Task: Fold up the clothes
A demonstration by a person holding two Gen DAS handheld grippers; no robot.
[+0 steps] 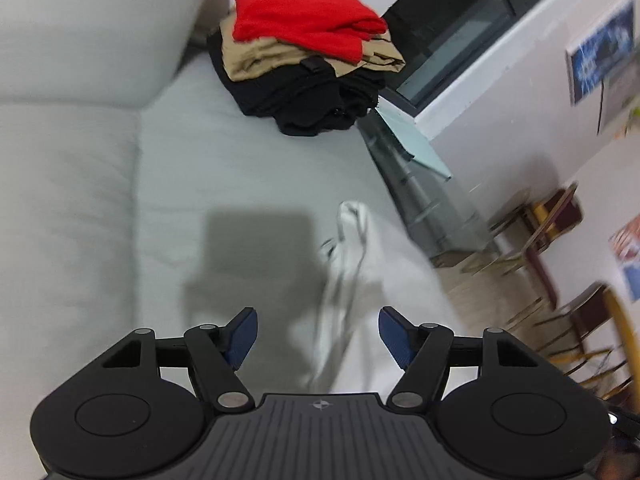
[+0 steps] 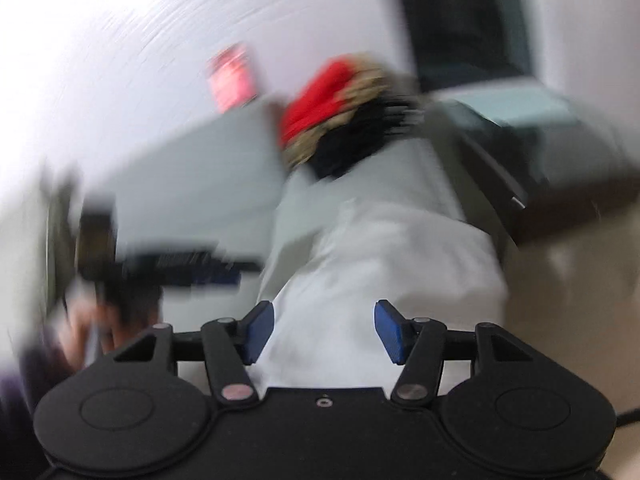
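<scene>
A white garment (image 1: 372, 280) is seen lying crumpled on the pale sofa (image 1: 80, 220), near its right edge, with nothing gripped. The left gripper (image 1: 318, 334) and the right gripper (image 2: 324, 330) are both held spread wide above it. A folded stack (image 1: 308, 52), red over tan over black, is set at the far end of the seat.
</scene>
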